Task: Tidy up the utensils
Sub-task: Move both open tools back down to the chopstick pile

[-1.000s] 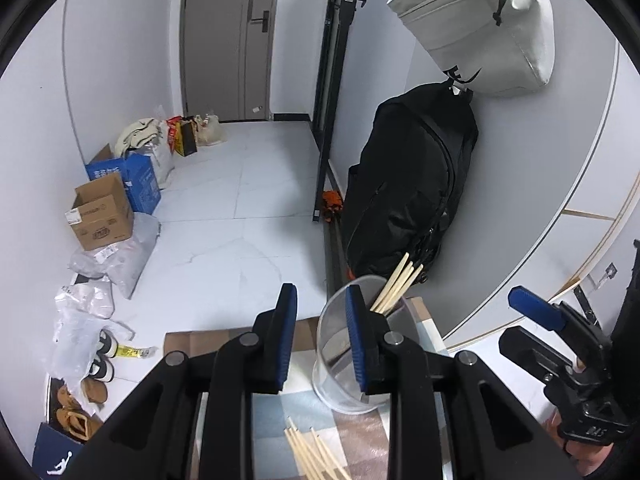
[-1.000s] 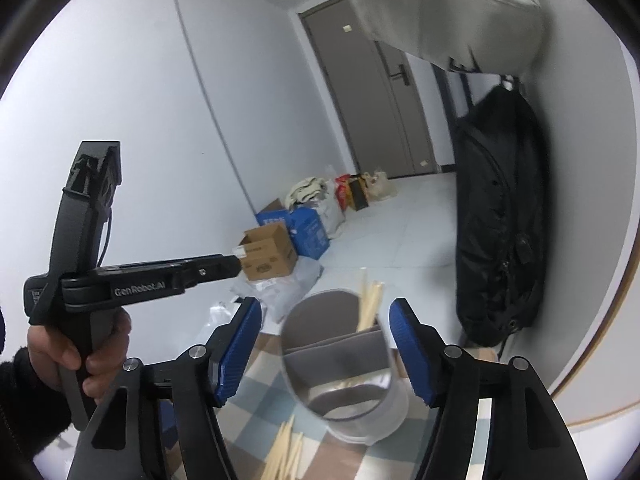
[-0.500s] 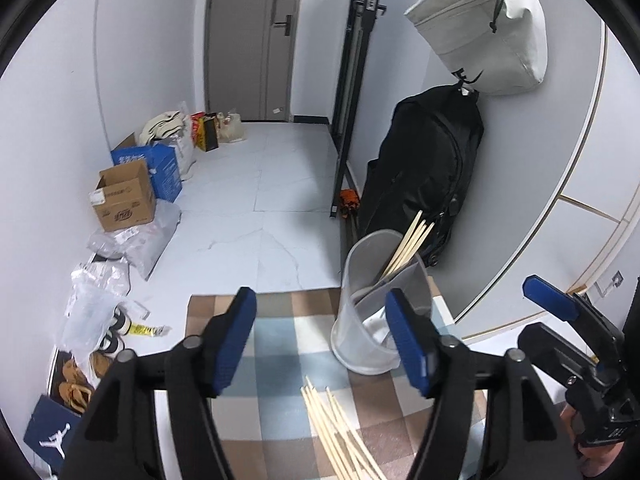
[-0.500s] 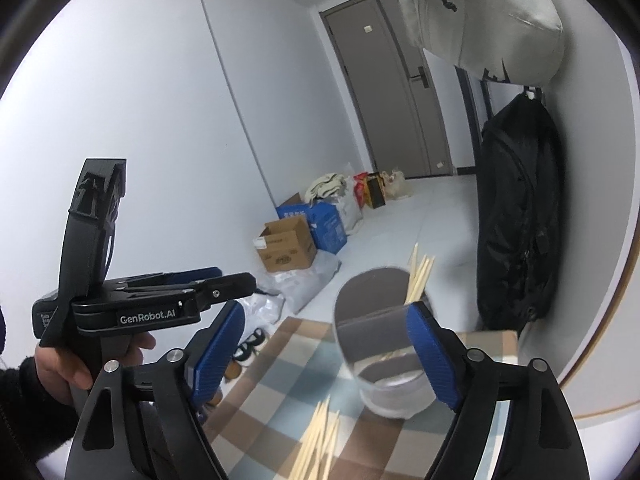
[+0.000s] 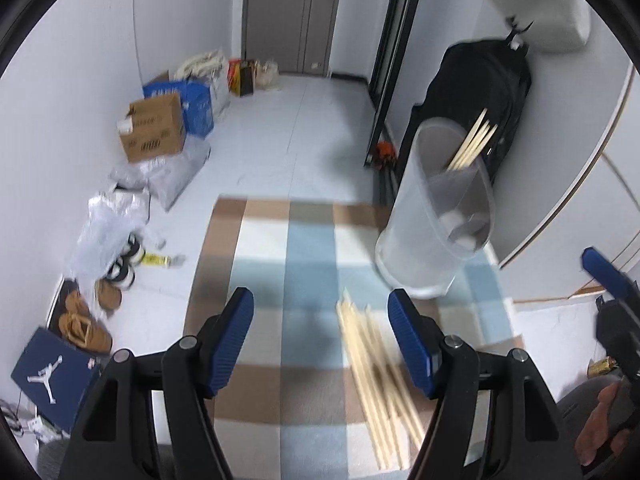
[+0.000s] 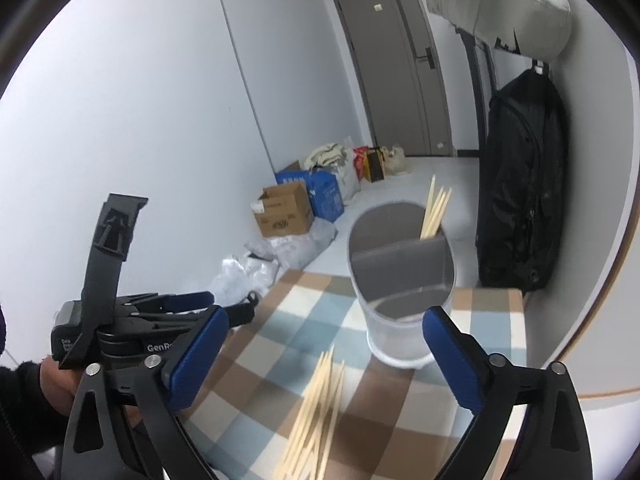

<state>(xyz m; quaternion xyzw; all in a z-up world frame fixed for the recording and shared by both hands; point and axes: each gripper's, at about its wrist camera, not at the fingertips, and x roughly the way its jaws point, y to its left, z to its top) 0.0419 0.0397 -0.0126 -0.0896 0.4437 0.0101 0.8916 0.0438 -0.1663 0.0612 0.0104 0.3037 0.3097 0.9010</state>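
- While a few chopsticks (image 5: 474,140) already lean in the clear holder (image 5: 434,216), right of centre in the left view, the loose chopstick pile (image 5: 380,376) lies below it on the checked cloth (image 5: 308,264).
- Since a second ago, the left gripper (image 5: 322,332) has spread wide, empty, and dropped toward the pile: another pickup, probably.
- Right gripper (image 6: 324,356): jaws opening, nothing between.
- Cloth left of the pile is bare; its right edge sits near.
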